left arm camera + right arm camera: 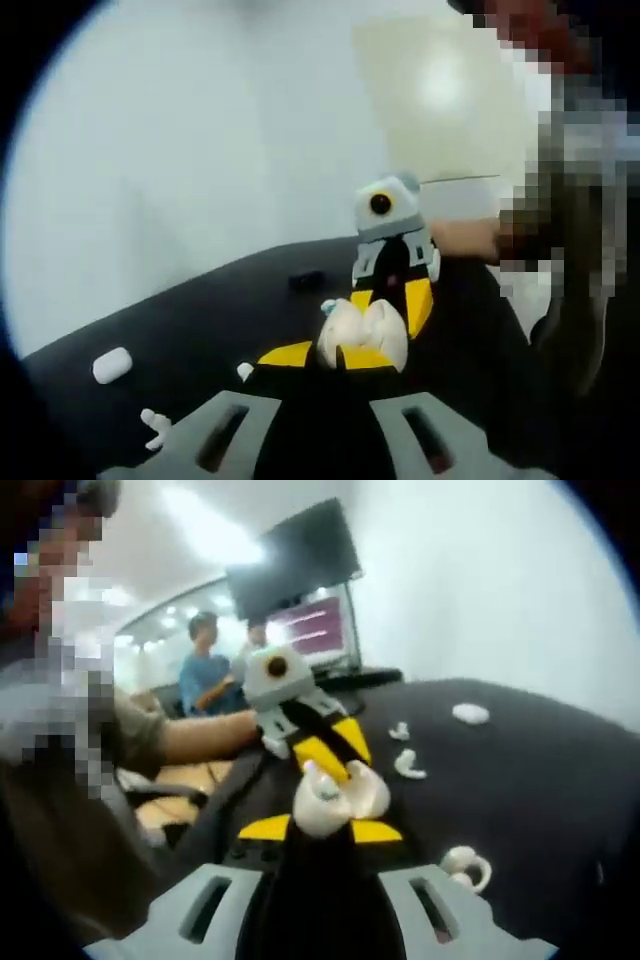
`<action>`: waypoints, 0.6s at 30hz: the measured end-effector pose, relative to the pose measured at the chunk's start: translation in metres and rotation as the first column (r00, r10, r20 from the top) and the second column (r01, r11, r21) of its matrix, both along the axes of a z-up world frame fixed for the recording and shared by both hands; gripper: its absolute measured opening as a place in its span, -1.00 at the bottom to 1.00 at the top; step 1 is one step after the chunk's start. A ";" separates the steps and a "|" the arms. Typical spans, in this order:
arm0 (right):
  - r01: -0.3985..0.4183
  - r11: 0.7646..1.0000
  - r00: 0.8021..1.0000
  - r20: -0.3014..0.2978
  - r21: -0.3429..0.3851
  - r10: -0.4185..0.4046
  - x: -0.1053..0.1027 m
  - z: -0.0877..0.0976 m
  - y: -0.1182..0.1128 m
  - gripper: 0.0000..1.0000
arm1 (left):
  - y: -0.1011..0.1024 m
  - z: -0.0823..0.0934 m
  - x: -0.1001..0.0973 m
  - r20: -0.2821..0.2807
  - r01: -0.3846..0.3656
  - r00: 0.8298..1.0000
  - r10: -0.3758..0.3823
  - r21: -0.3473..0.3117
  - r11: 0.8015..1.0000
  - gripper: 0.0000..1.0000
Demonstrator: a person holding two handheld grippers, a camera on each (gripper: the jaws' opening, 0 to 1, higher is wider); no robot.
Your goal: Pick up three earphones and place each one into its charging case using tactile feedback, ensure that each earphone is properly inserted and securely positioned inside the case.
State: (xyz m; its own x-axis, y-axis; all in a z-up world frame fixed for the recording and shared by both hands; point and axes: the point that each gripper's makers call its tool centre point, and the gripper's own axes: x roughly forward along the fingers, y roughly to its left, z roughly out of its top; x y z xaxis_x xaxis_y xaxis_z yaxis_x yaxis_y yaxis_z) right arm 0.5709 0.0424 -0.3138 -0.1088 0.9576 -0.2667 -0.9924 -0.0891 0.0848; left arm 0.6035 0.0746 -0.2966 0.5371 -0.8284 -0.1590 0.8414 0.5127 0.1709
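Gripping open case [362,333], lid raised, both claws

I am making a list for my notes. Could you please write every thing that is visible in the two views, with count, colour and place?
charging case: one, white, open, held between the two grippers above the table
closed case: one, white, on the table, far side from the grippers
loose earphones: at least three, white, scattered on the table
table: one, black top
small dark object: one, black, on the table; cannot tell what it is
monitor: one, dark, behind the table
left gripper: yellow tips, on the case
right gripper: yellow tips, on the case
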 end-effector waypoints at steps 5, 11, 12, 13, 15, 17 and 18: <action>-0.023 1.000 0.983 0.185 0.000 0.022 -0.001 0.000 -0.001 -0.57 | -0.001 0.006 -0.005 0.077 0.009 0.997 -0.010 0.016 1.000 -0.86; -0.024 1.000 0.981 0.194 -0.016 0.026 0.001 -0.004 -0.002 -0.59 | 0.003 0.018 -0.008 0.042 0.022 0.999 -0.019 -0.081 0.996 -0.80; -0.027 1.000 0.979 0.203 -0.015 0.030 0.000 -0.004 -0.002 -0.59 | 0.001 0.024 -0.012 0.040 0.041 0.999 -0.036 -0.113 0.993 -0.77; -0.028 0.999 0.977 0.212 -0.016 0.031 0.000 -0.005 -0.002 -0.59 | 0.000 0.030 -0.018 0.036 0.069 0.997 -0.065 -0.150 0.986 -0.75; -0.035 0.999 0.972 0.234 -0.015 0.037 0.001 -0.005 -0.002 -0.59 | -0.001 0.041 -0.029 0.028 0.125 0.992 -0.122 -0.224 0.966 -0.71; -0.036 0.999 0.970 0.240 -0.015 0.038 0.001 -0.005 -0.002 -0.60 | -0.004 0.044 -0.040 0.053 0.185 0.983 -0.177 -0.234 0.955 -0.62; -0.035 0.999 0.969 0.243 -0.015 0.038 0.001 -0.005 -0.002 -0.60 | -0.006 0.042 -0.040 0.053 0.183 0.983 -0.175 -0.225 0.957 -0.59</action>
